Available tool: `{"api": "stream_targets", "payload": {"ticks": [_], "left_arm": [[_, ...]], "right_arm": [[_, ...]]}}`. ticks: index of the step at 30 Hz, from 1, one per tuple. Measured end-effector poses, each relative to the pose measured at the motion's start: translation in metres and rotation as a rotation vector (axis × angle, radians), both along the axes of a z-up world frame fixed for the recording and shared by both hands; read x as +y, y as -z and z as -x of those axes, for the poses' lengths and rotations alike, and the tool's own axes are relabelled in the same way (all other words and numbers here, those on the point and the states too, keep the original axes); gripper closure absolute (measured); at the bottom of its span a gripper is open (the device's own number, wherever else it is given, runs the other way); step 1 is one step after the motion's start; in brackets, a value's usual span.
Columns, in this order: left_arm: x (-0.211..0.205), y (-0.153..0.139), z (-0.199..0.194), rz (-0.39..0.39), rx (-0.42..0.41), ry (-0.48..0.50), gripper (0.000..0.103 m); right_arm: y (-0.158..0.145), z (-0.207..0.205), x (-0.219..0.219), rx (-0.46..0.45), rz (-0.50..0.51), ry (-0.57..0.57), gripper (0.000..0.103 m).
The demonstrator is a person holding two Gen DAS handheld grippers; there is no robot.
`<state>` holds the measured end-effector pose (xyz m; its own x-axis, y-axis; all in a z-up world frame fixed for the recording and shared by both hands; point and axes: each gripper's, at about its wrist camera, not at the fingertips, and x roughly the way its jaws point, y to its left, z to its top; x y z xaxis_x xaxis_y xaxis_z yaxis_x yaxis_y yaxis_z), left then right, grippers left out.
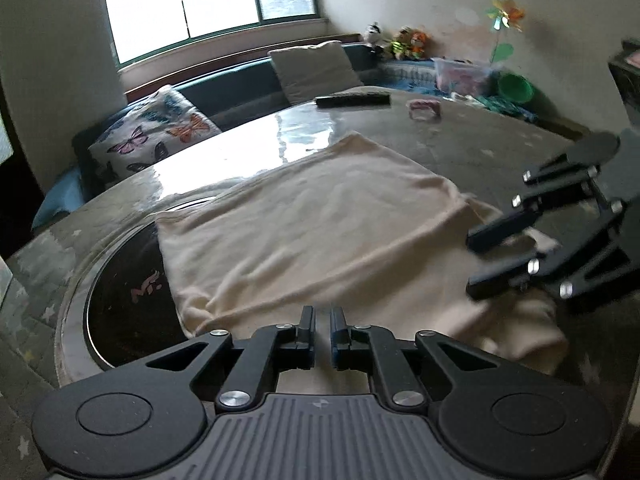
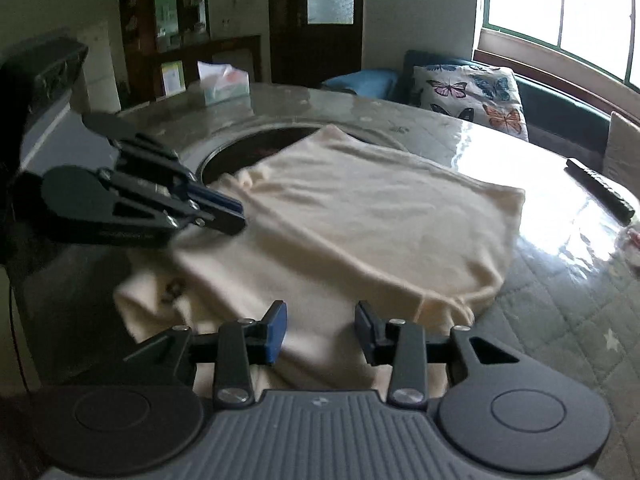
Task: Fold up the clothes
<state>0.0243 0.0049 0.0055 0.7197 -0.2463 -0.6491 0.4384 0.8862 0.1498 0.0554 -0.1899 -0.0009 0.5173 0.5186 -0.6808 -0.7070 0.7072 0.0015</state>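
A cream garment (image 1: 312, 224) lies spread flat on the round table (image 1: 480, 136), with a bunched, folded-under part at its near right corner. In the left wrist view my left gripper (image 1: 322, 320) sits low at the garment's near edge, jaws shut with only a sliver between the pads. Whether fabric is pinched there I cannot tell. The right wrist view shows the left gripper (image 2: 239, 216) with its tips on the garment's (image 2: 360, 220) left edge. My right gripper (image 2: 320, 328) hovers open over the near hem, nothing between its pads. It also appears in the left wrist view as the right gripper (image 1: 472, 264).
A dark round inset (image 1: 120, 300) in the table lies partly under the garment. At the far side of the table are a black remote (image 1: 352, 100) and a small pink object (image 1: 424, 109). A tissue box (image 2: 224, 84) stands at the table's far edge. A sofa with a butterfly cushion (image 1: 152, 136) is behind.
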Motion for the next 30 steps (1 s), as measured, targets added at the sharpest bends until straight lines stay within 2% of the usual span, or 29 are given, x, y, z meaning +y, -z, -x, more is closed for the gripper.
{"api": "stream_targets", "payload": {"ticks": [3,5,9,15,17,19,24,27,29,30], "left_arm": [[0.002,0.003,0.014,-0.021,-0.007,0.019,0.092],[0.006,0.004,0.02,-0.023,-0.01,0.018,0.091],[0.015,-0.003,0.032,-0.031,-0.016,0.016,0.089],[0.021,-0.01,0.065,-0.105,-0.042,0.092,0.066],[0.019,-0.008,0.075,-0.139,-0.054,0.134,0.052],[0.014,-0.004,0.084,-0.177,-0.071,0.181,0.048],[-0.004,0.009,0.089,-0.222,-0.106,0.252,0.048],[-0.012,0.013,0.087,-0.217,-0.13,0.275,0.049],[-0.015,0.015,0.085,-0.203,-0.137,0.284,0.069],[-0.015,0.014,0.083,-0.191,-0.136,0.286,0.072]], "right_arm": [[-0.002,0.009,-0.01,-0.021,0.012,0.007,0.067],[-0.005,0.012,-0.02,-0.017,-0.007,0.023,0.074],[-0.006,0.014,-0.031,-0.002,-0.026,0.048,0.081],[-0.005,0.017,-0.033,-0.019,-0.005,0.052,0.085],[-0.005,0.018,-0.033,-0.03,0.01,0.043,0.085],[-0.009,0.019,-0.035,-0.03,0.007,0.04,0.084],[-0.016,0.025,-0.037,-0.055,0.037,0.009,0.082],[-0.02,0.032,-0.038,-0.068,0.055,-0.022,0.071],[-0.023,0.037,-0.038,-0.083,0.067,-0.052,0.061],[-0.025,0.04,-0.037,-0.091,0.072,-0.067,0.06]]}}
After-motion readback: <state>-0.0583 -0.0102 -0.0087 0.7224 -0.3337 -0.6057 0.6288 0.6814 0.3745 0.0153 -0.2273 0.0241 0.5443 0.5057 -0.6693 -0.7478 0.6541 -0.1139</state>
